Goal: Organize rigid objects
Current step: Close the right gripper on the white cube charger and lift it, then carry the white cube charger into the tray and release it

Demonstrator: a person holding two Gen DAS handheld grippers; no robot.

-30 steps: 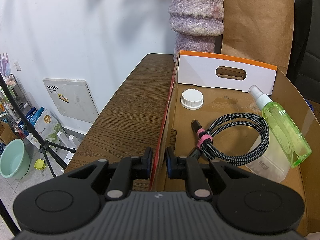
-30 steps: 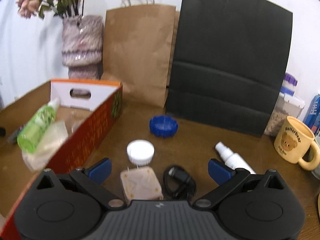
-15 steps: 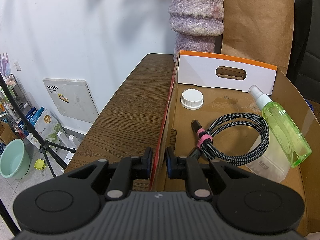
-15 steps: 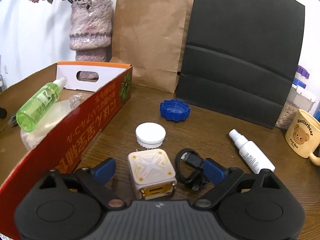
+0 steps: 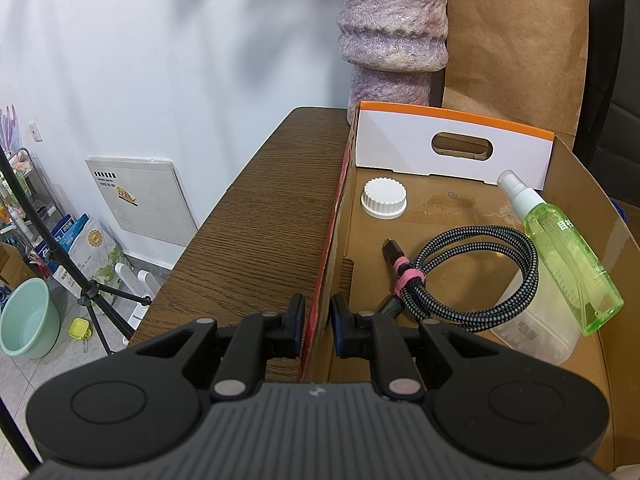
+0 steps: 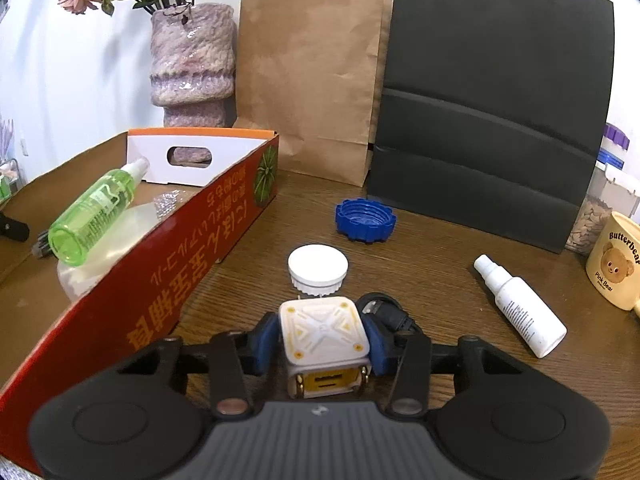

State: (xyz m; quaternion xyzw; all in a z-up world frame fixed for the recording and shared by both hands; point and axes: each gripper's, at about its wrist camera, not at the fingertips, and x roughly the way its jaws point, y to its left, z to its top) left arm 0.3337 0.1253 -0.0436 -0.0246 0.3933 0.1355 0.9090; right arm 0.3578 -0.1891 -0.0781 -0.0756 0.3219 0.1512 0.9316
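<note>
The right gripper (image 6: 323,340) clamps both blue pads on the white-and-yellow cube (image 6: 323,330), which sits on the table (image 6: 432,248) beside the cardboard box (image 6: 208,240). The left gripper (image 5: 317,330) pinches the box's left wall (image 5: 322,280), its pads nearly together.

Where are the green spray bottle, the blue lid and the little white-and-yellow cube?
green spray bottle (image 5: 568,252), left wrist view, middle of its body, lying in the box.
blue lid (image 6: 366,220), right wrist view, its open hollow.
white-and-yellow cube (image 6: 323,330), right wrist view, its patterned top face.
</note>
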